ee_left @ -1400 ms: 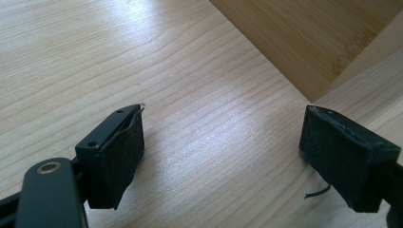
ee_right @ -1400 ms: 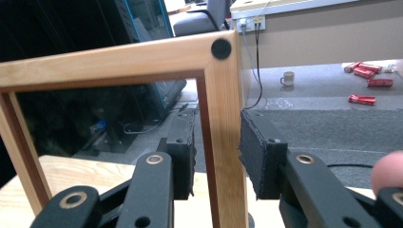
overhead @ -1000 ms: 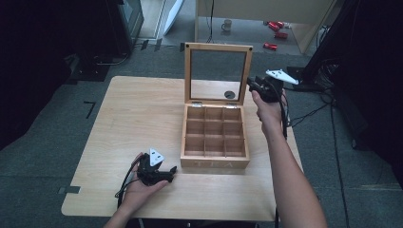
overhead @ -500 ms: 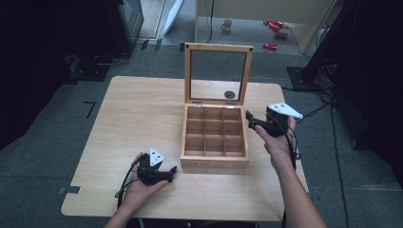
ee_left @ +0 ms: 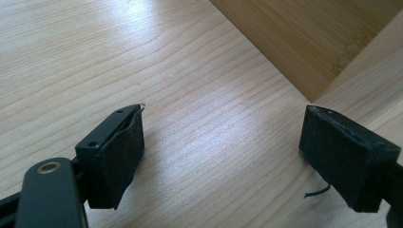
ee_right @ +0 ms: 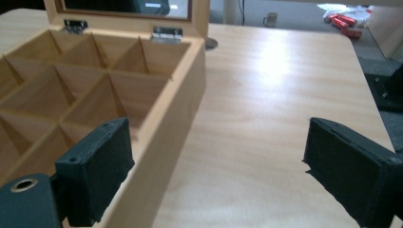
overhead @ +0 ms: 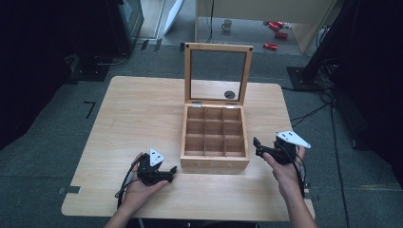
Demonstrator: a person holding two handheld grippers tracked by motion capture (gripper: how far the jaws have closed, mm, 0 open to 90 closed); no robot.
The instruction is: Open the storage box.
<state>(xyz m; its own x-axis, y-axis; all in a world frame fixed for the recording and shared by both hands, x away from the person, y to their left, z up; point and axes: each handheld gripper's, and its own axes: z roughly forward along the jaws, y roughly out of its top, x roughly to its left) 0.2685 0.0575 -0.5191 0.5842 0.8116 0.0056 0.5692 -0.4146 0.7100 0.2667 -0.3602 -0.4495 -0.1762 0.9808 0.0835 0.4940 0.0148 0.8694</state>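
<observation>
A wooden box [overhead: 215, 159] with several empty compartments stands mid-table, its glass-paned lid [overhead: 217, 73] upright on two hinges. My left gripper [overhead: 172, 170] rests on the table at the box's front left corner, open, nothing between its pads [ee_left: 119, 156]. The box's corner [ee_left: 304, 42] fills the upper right of the left gripper view. My right gripper [overhead: 256, 145] hovers just right of the box, open and empty. In the right gripper view the box's right wall [ee_right: 166, 128] lies beside the left pad [ee_right: 97, 175], with the hinges [ee_right: 167, 32] beyond.
The light wooden table [overhead: 133, 114] carries a round cable hole [overhead: 229, 94] behind the lid. A mug [overhead: 227, 23] and red tools [overhead: 274, 35] lie on the floor past the far edge. Cables [overhead: 124, 183] trail from the left gripper.
My right gripper has come down from the upright lid's right edge to beside the box's front right, near the table. The left gripper has stayed put.
</observation>
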